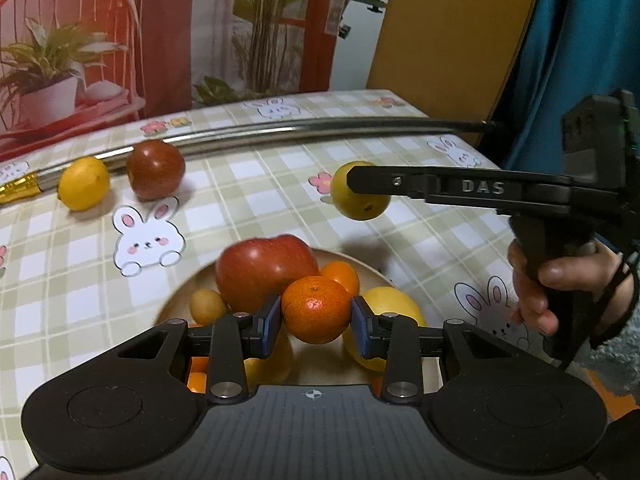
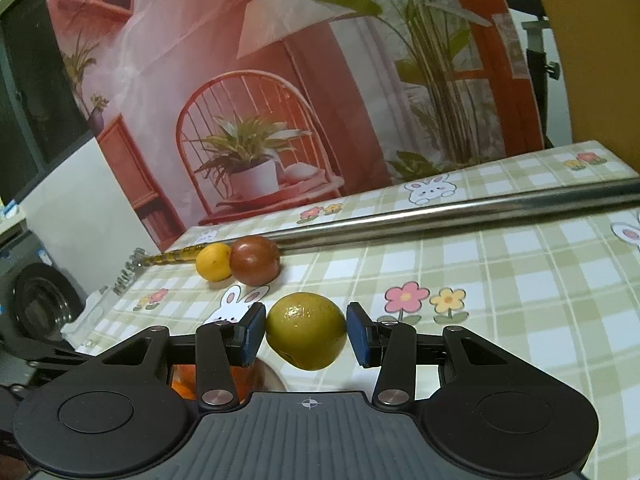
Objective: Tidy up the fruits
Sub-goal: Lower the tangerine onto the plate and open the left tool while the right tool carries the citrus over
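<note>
Metal rod [image 1: 260,130] behind loose lemon [image 1: 83,183], tomato [image 1: 155,169], beside plate [image 1: 176,300]

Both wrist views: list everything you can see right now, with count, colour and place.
Plate: one, tan, near table edge, holding fruit.
Tomato: one, red, on plate.
Mandarin: one, orange, between left tool pads above plate.
Yellow-green citrus: one, between right tool pads.
Yellow fruit: one, on tablecloth.
Dark red fruit: one, beside it.
Metal rod: one, silver, across table.
Tablecloth: checked, bunny print.
Left tool: black.
Right tool: black.
Hand: on right tool handle.
</note>
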Demonstrator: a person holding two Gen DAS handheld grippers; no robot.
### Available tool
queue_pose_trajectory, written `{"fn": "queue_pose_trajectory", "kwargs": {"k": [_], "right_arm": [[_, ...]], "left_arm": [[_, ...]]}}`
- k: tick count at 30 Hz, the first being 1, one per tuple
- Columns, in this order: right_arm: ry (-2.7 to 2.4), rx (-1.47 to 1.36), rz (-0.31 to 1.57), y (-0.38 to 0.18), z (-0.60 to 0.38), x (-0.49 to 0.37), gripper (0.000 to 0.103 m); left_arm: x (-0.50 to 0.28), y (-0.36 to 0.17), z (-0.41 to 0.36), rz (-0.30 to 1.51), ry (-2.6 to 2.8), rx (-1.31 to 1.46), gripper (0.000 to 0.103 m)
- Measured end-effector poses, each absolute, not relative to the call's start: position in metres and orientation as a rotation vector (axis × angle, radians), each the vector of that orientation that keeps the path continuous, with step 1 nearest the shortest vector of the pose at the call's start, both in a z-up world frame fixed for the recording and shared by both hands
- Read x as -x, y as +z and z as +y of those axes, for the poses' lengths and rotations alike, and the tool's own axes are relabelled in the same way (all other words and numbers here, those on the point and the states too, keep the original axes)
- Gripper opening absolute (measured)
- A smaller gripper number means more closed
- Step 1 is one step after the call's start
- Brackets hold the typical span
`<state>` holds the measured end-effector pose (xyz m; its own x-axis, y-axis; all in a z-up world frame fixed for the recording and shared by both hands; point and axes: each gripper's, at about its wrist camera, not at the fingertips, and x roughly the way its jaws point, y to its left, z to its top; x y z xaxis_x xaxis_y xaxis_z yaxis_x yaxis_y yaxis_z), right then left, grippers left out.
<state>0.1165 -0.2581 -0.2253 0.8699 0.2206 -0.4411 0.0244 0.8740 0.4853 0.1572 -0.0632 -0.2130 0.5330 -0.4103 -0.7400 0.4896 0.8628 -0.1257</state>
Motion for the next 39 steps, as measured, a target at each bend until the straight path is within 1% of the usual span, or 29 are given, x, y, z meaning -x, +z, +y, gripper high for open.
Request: {"fn": "queue_pose_trajectory", "kwargs": {"k": [17, 19, 21, 28, 29, 31, 35, 39], "right_arm": [[0.112, -0.540, 0.506, -0.227, -0.253, -0.091, 0.041], [0.112, -0.540, 0.503, -0.226, -0.251, -0.089, 0.041], [0.112, -0.540, 0.501, -0.224, -0.251, -0.087, 0.041], [0.116, -0.532, 0.490, -0.216, -0.246, -0.082, 0.041], [0.117, -0.532, 0.488, -0.215, -0.246, -0.081, 0.041], [0.120, -0.530, 0.484, -0.211, -0.243, -0.079, 0.041], [0.134, -0.520, 0.480, -0.204, -0.234, -0.075, 0.041], [0.157, -0.502, 0.492, -0.199, -0.221, -0.074, 0.041]], "left_arm": [[-0.165, -0.218, -0.067, 0.884, -0.517, -0.075, 0.041], [-0.165, -0.219, -0.067, 0.887, -0.514, -0.069, 0.043], [-0.165, -0.218, -0.066, 0.886, -0.515, -0.068, 0.043], [-0.154, -0.204, -0.061, 0.836, -0.489, -0.080, 0.044], [-0.152, -0.201, -0.059, 0.827, -0.483, -0.072, 0.044], [-0.146, -0.194, -0.051, 0.807, -0.454, -0.050, 0.052], [-0.133, -0.184, -0.034, 0.755, -0.363, -0.019, 0.054], [-0.123, -0.177, -0.013, 0.733, -0.275, 0.029, 0.062]]}}
